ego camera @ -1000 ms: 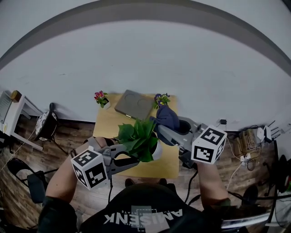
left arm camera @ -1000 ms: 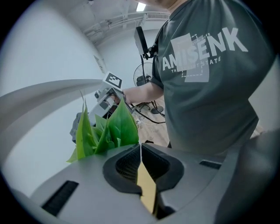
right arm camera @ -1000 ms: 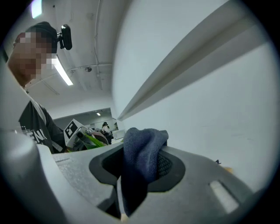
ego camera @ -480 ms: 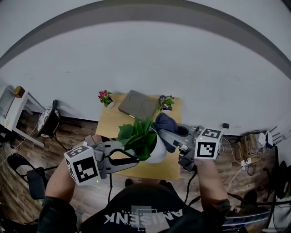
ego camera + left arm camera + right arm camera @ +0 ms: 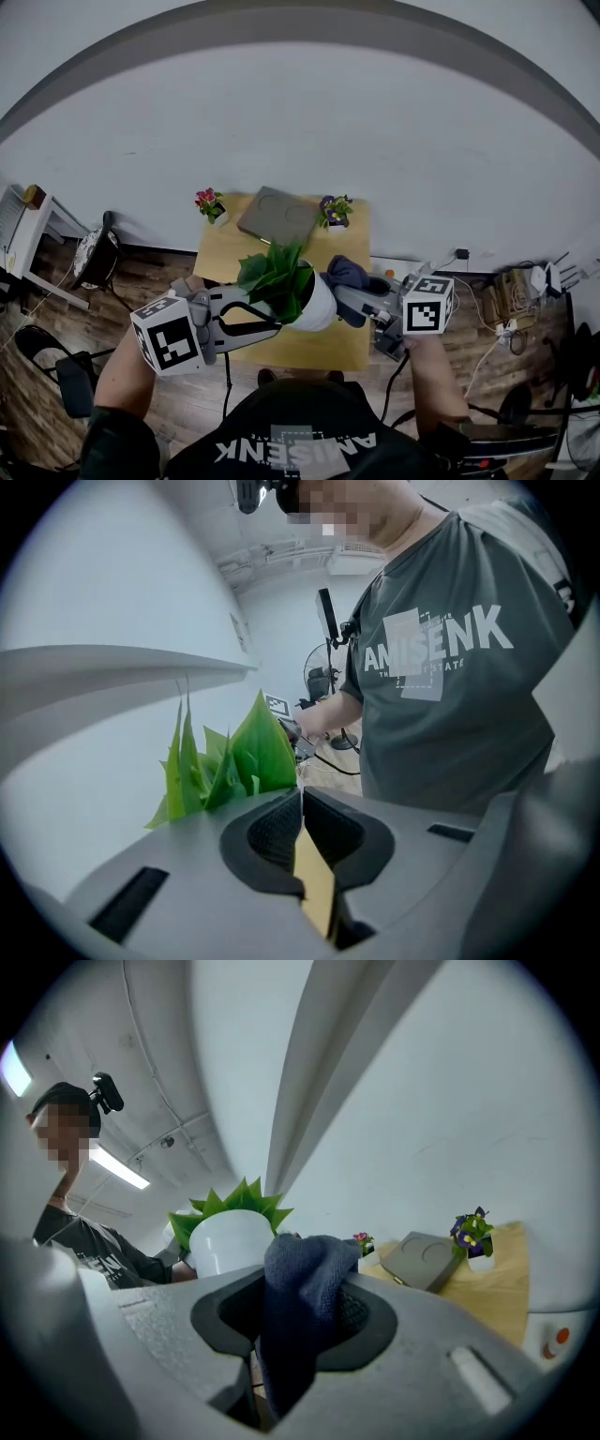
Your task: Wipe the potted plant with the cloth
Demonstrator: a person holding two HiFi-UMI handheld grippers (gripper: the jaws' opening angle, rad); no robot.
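A green leafy plant (image 5: 277,275) in a white pot (image 5: 317,305) hangs tilted above the wooden table (image 5: 339,345). My left gripper (image 5: 274,315) comes in from the left with its jaws shut at the pot's leafy end. The exact grip spot is hidden. In the left gripper view the leaves (image 5: 228,758) rise just past the left gripper (image 5: 300,803). My right gripper (image 5: 343,292) is shut on a dark blue cloth (image 5: 349,273), which sits right beside the pot's right side. In the right gripper view the cloth (image 5: 302,1274) bulges out of the right gripper (image 5: 298,1314), with the pot (image 5: 231,1241) close behind.
At the table's far edge lie a grey square board (image 5: 276,217), a small pot of red flowers (image 5: 209,203) and one of purple flowers (image 5: 335,210). Chairs (image 5: 94,258) stand on the floor to the left; cables and plugs (image 5: 497,314) lie on the right.
My right gripper has come down with the cloth, from above the leaves to beside the pot. The pot now shows more of its white side. The left gripper has barely shifted.
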